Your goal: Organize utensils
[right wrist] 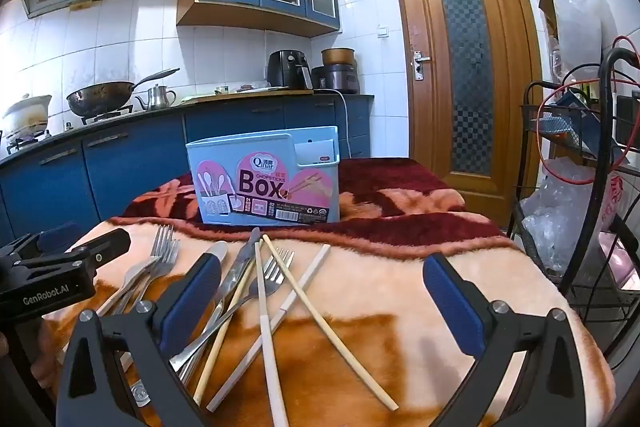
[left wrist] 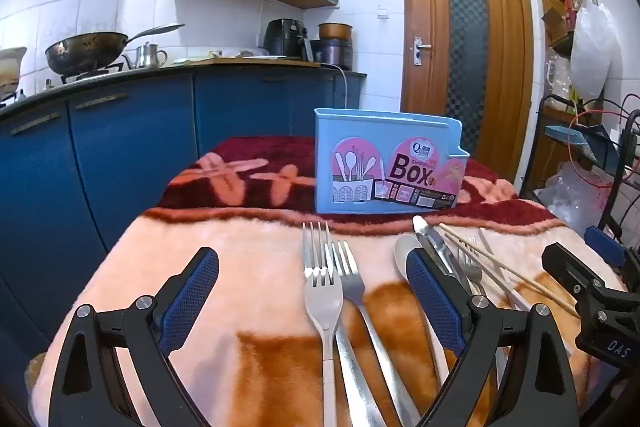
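Both sets of jaws are spread as wide as they go and gripping nothing. The left gripper (left wrist: 312, 297) hovers with two forks (left wrist: 326, 281) lying between its pads but untouched, and the right gripper (right wrist: 322, 301) frames the crossed chopsticks (right wrist: 280, 279) the same way, low in its own frame.

Looks like the very start of the job: nothing has gone into the blue utensil box (left wrist: 386, 167) yet as far as I can see (its inside is hidden from both cameras, so I can't swear to that). It stands upright at mid-frame on the dark red end of the blanket-covered worktop (left wrist: 248, 263), well behind the loose cutlery.

Everything else sits in one heap at lower centre of the right view: a knife (right wrist: 236, 267), a spoon (left wrist: 404, 255), a third fork (right wrist: 276, 267) under the sticks.

Next move, I reckon, is to pick one piece and drop onto it. The forks overlap each other, so the left side needs to pinch just one handle, and thin flat metal on plush fabric may be fiddly to lift.
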The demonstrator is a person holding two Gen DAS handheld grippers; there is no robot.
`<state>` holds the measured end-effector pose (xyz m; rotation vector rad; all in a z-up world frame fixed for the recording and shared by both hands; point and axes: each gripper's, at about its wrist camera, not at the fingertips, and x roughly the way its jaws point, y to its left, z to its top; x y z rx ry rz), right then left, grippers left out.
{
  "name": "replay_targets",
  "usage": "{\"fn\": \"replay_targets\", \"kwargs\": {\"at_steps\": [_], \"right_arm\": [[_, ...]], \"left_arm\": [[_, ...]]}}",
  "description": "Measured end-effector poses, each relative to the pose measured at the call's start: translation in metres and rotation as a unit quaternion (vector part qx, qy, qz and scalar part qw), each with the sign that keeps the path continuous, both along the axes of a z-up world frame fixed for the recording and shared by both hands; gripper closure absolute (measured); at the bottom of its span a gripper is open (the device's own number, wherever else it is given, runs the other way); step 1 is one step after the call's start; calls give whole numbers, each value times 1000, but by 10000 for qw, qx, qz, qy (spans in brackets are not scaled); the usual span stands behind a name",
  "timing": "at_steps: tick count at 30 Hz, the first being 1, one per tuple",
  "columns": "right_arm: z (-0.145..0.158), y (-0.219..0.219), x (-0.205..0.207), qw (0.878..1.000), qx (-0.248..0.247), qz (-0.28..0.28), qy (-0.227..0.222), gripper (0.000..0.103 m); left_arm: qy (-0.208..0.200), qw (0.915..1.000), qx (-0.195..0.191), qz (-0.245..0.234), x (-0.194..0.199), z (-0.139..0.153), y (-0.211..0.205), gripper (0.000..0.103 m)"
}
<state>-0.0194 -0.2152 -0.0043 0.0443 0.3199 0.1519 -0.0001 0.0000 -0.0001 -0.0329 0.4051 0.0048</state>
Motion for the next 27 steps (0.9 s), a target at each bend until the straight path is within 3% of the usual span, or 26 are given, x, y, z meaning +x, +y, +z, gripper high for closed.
{"fn": "replay_targets", "kwargs": {"at_steps": [27], "right_arm": [[2,0,-5,9999,-71,-47,-141,0]], "left_arm": [[-90,10000,-17,26,-6,4,1,8]]}}
